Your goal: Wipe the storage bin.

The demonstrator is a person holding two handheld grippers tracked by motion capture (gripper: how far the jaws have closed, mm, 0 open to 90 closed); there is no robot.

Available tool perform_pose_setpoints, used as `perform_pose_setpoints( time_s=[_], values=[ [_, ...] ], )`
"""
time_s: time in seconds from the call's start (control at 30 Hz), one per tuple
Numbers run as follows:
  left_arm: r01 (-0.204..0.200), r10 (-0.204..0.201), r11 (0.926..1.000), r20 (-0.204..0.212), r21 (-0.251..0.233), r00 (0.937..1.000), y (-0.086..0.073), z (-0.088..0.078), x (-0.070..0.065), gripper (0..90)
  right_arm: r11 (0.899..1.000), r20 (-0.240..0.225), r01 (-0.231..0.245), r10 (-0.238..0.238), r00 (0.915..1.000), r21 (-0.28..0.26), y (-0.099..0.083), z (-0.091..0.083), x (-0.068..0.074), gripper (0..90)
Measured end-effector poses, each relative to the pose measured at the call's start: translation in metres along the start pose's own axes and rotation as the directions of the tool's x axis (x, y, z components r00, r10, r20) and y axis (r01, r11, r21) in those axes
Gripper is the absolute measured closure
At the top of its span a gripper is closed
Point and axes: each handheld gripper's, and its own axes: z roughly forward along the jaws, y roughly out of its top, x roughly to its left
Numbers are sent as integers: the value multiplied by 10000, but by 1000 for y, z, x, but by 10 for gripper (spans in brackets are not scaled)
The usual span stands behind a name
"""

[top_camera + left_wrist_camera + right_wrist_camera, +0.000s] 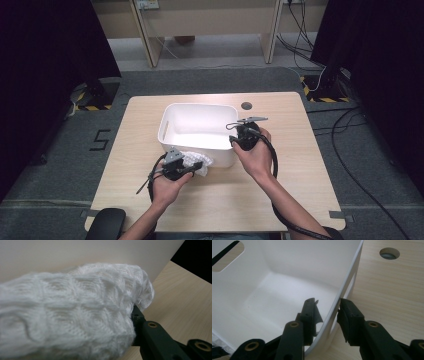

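The left hand-held gripper (192, 167) was clamped on a white knitted cloth (196, 161), its jaws pressed into the bunched fabric. In the left gripper view the cloth (75, 312) bulged across the near field, with one black jaw showing at its lower right edge and the other buried in the folds. The cloth sat low over the tabletop (135, 150), just outside the near wall of a white plastic bin (172, 112) and touching or almost touching that wall; the pictures did not settle which.

The right hand-held gripper (235, 140) straddled the bin's right wall near its front corner. In the right gripper view its jaws stood one inside the bin (287, 270) and one outside, with the thin rim running up between them. The outer jaw lay against the wall, while the inner jaw sat a little off it, so the grip looked loose rather than tight.

The bin stood near the middle of the tabletop (392, 295), a handle slot cut in its left wall. A round grommet hole (246, 106) lay just beyond the bin's far right corner.
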Motion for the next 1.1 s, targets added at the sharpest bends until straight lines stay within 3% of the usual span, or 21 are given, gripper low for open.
perform_pose_setpoints(
  time_s=[0.5,1.1],
  values=[
    [-89,92,9996,116,-263,9999,10,-8,-3,752,10000,-11,-63,63,10000,-5,0,0,0,669],
    [-186,189,9996,140,-226,9997,15,-6,-6,752,9999,-46,-118,118,9999,12,0,0,-1,669]
  ],
)
